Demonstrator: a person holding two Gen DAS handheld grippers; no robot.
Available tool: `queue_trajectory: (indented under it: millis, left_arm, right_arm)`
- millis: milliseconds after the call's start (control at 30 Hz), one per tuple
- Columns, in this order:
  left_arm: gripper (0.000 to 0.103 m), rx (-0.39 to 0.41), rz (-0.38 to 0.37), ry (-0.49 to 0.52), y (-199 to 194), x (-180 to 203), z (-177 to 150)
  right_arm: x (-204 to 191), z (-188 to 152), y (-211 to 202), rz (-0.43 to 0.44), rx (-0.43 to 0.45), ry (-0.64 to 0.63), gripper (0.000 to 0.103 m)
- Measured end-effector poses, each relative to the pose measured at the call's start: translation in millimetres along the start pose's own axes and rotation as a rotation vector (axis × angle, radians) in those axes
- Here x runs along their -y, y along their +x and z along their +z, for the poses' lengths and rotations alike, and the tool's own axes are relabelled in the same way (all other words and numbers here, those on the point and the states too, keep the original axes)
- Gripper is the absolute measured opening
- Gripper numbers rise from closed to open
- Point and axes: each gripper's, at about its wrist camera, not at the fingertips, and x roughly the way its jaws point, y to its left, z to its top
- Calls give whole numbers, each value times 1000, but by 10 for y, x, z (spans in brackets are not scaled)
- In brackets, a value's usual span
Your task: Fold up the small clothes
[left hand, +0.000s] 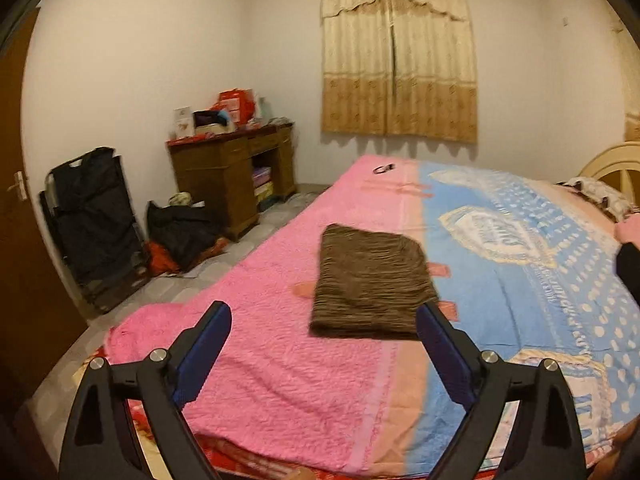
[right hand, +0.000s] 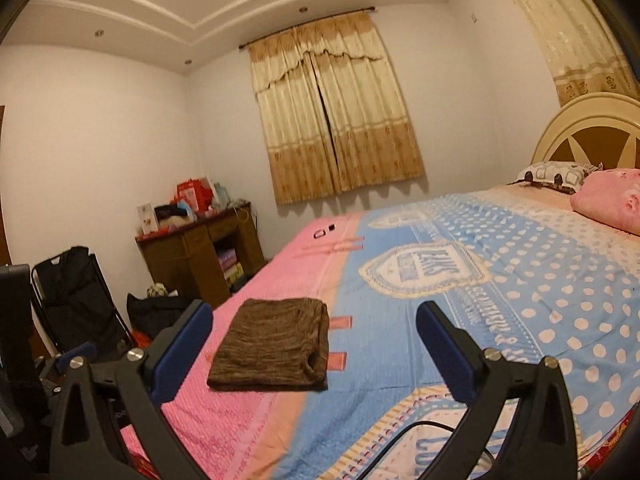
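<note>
A brown knitted garment (left hand: pixel 370 282) lies folded into a flat rectangle on the pink and blue bedspread (left hand: pixel 280 360). It also shows in the right wrist view (right hand: pixel 274 346). My left gripper (left hand: pixel 324 330) is open and empty, held above the bed just short of the garment's near edge. My right gripper (right hand: pixel 314 330) is open and empty, held above the bed with the garment between and beyond its fingers, toward the left finger (right hand: pixel 184 344). Neither gripper touches the cloth.
A wooden desk (left hand: pixel 232 176) with boxes stands by the far wall, with black bags (left hand: pixel 96 216) on the floor to its left. Small dark items (right hand: pixel 324 232) lie at the bed's far edge. Pillows (right hand: pixel 608 196) and a headboard (right hand: pixel 588 132) are on the right.
</note>
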Motion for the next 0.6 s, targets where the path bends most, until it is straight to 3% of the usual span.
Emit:
queue_trajectory:
  millis: [133, 267, 600]
  left_arm:
    - [94, 24, 29, 12, -36, -4, -9]
    - [94, 29, -4, -1, -40, -15, -28]
    - [94, -14, 7, 43, 127, 82, -135]
  right_arm:
    - [2, -8, 5, 1, 6, -4, 103]
    - [8, -20, 17, -2, 0, 2, 103]
    - [67, -117, 116, -13, -42, 6, 103]
